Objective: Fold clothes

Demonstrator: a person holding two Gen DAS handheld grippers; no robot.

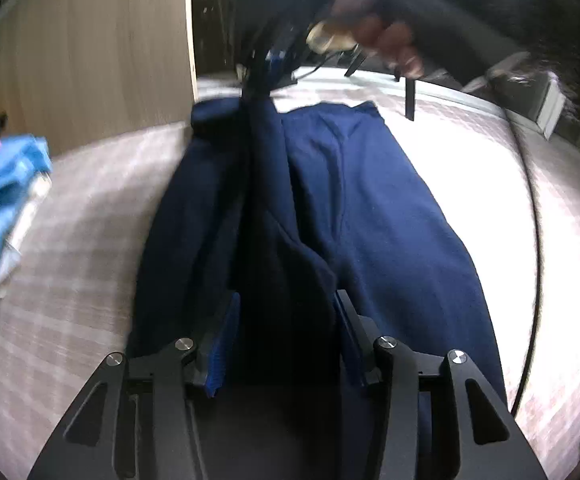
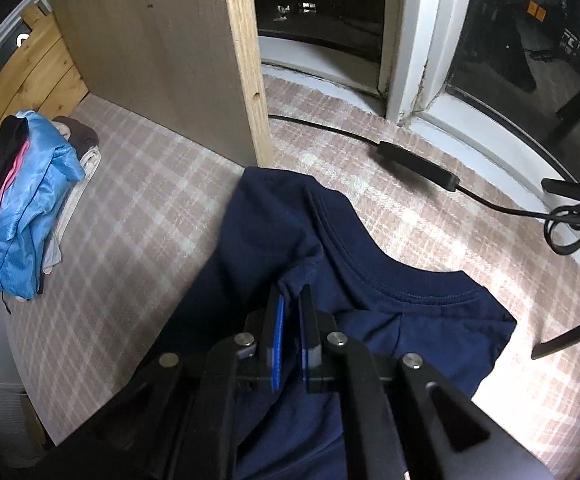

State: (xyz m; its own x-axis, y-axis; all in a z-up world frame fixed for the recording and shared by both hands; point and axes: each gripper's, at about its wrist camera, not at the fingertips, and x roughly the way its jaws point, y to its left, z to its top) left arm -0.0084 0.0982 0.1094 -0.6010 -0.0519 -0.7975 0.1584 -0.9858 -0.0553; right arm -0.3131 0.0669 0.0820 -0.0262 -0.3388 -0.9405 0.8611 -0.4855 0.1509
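A black cable (image 2: pixel 421 164) lies on the plaid cover (image 2: pixel 150 208) beside a wooden panel (image 2: pixel 150 52).

A: What's the right gripper (image 2: pixel 290 300) doing?
B: Pointing steeply down, jaws pinched nearly together on a fold of the navy T-shirt (image 2: pixel 369 300).
A: And the left gripper (image 1: pixel 286 304)?
B: Angled down, jaws partly apart, dark fabric bunched between them. Can't tell if the pads press.

A home, likely a bedroom. A plaid sheet (image 2: pixel 138 216) covers a wide soft surface running up to a window (image 2: pixel 317 4) that is dark outside. A wooden panel (image 2: pixel 150 52) stands on it, a pile of folded clothes (image 2: pixel 30 204) lies beside that, and a cable (image 2: pixel 417 164) trails along the sill.
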